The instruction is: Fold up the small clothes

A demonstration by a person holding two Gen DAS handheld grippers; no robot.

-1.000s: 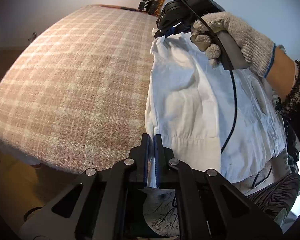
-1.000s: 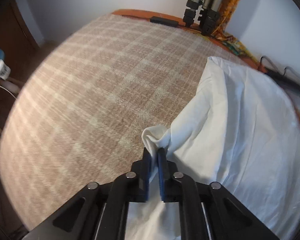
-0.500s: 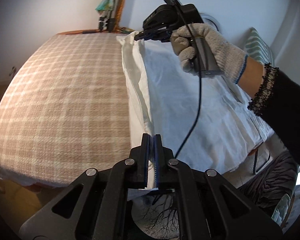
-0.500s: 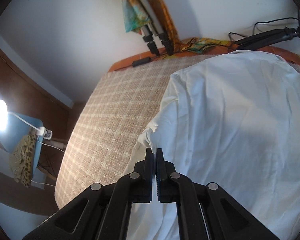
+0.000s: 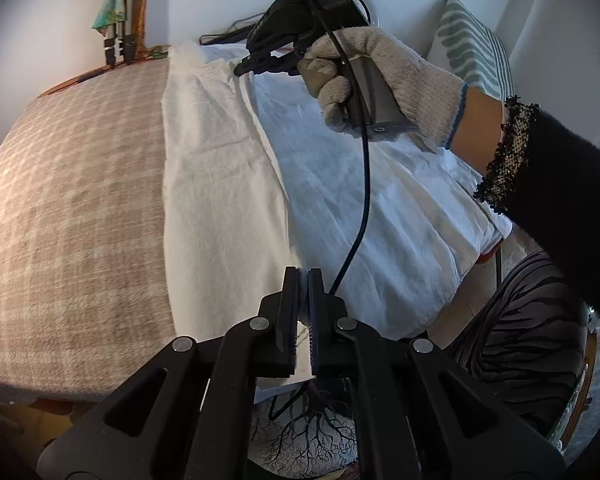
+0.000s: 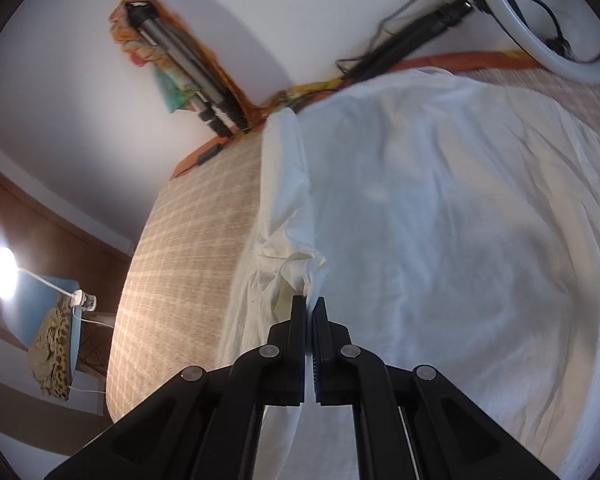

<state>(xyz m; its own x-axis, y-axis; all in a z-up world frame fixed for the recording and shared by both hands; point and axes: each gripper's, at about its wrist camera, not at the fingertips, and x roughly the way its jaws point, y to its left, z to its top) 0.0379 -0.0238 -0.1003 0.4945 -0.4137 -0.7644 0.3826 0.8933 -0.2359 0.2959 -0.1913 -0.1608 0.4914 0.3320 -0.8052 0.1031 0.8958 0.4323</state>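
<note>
One white shirt [image 5: 228, 184] is lying mid-frame on the plaid bed [image 5: 72, 200]; the left gripper [image 5: 303, 280] and right gripper [image 6: 309, 308] are each pinching its edge, jaws pressed together

- The right claw [image 6: 309, 312] sits at the bottom centre, its two black fingers [image 6: 298, 320] pressed nearly together on a bunched edge of a white garment [image 6: 440, 240].
- The garment spreads wide over the right side of the view, wrinkled, with a folded strip along its left edge.
- It lies on a bed [image 6: 188, 248] covered in a tan plaid cloth.
- A tripod [image 6: 196, 80] wrapped in colourful fabric leans against the white wall at the far corner of the bed.
- A ring light [image 6: 540, 48] on a dark stand shows at the top right.
- A bright lamp [image 6: 2, 272] glows at the left edge, above a leopard-print cloth [image 6: 52, 356].
</note>
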